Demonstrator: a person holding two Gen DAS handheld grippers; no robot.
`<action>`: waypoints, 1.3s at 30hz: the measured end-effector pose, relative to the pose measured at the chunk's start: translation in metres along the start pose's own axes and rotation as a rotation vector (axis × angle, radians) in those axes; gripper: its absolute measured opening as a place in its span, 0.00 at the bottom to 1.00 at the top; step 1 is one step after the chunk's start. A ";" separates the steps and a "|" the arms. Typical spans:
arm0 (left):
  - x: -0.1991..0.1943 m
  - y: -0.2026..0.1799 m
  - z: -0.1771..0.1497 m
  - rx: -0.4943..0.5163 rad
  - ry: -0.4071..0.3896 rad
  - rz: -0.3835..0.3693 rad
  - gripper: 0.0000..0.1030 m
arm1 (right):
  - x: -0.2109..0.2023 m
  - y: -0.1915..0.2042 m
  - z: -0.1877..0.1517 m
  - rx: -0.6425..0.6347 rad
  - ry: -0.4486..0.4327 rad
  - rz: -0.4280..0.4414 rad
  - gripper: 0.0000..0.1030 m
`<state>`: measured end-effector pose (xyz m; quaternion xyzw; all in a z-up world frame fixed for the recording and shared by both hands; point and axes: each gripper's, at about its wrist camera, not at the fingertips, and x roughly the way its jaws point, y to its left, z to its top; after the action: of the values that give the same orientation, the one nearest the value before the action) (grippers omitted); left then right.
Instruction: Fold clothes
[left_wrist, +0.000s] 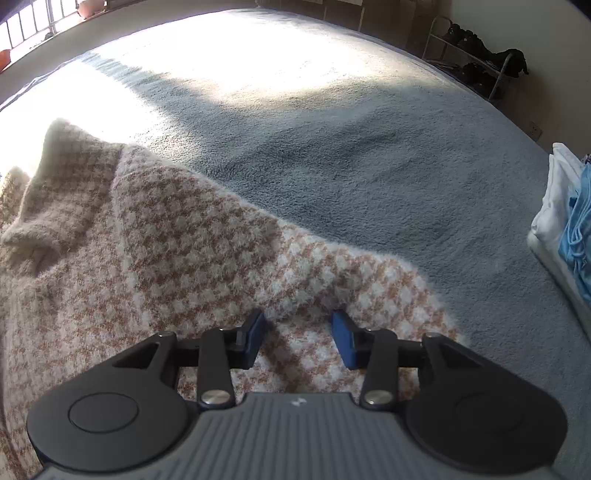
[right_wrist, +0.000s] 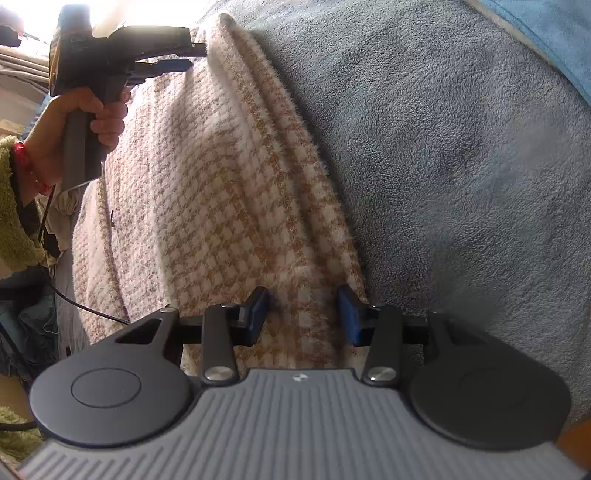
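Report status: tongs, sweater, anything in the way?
Left tongs open over the sweater. Right tongs open, straddling its folded edge. Sweater flat on the blanket. Clothes pile off to the side, not blocking.

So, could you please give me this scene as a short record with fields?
garment: fuzzy brown-and-white houndstooth sweater, spread flat
surface: grey fleece blanket
left gripper: fingers open, over the sweater's edge
right gripper: fingers open, straddling a raised fold
other items: stack of white and blue clothes at blanket's right edge
fold: not yet made
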<state>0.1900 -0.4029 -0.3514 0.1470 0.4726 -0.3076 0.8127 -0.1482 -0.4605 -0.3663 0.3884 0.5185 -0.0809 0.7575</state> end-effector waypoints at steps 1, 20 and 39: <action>0.000 -0.001 -0.002 0.008 -0.008 0.007 0.42 | -0.002 0.003 -0.001 -0.015 -0.012 -0.006 0.29; -0.004 -0.024 -0.012 0.047 -0.079 0.061 0.50 | -0.026 0.008 -0.008 -0.045 -0.066 -0.078 0.17; -0.178 0.137 -0.111 -0.464 -0.049 0.224 0.56 | 0.053 0.102 0.081 -0.456 -0.206 -0.074 0.20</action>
<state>0.1374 -0.1742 -0.2626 0.0003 0.4913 -0.1025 0.8649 -0.0122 -0.4305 -0.3468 0.1780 0.4575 -0.0287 0.8708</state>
